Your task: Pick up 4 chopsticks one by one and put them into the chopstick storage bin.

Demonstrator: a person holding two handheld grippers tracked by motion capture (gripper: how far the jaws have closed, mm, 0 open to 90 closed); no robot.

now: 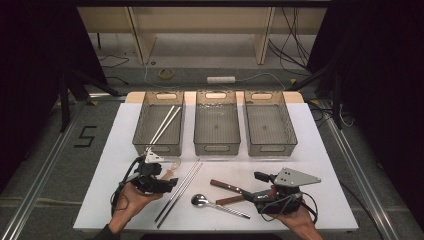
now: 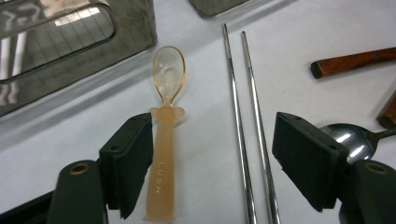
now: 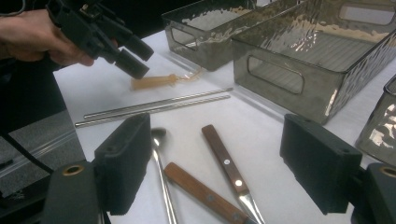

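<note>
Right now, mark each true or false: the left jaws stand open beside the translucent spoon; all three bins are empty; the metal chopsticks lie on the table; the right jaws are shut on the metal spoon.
1. True: the left gripper is open, the translucent spoon by one jaw.
2. False: the left bin holds white chopsticks.
3. True: the metal chopsticks lie on the table.
4. False: the right gripper is open above the metal spoon.

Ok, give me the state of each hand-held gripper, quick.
Left hand-held gripper: open, holding nothing; the amber spoon lies on the table beside one pad.
Right hand-held gripper: open, holding nothing.
</note>
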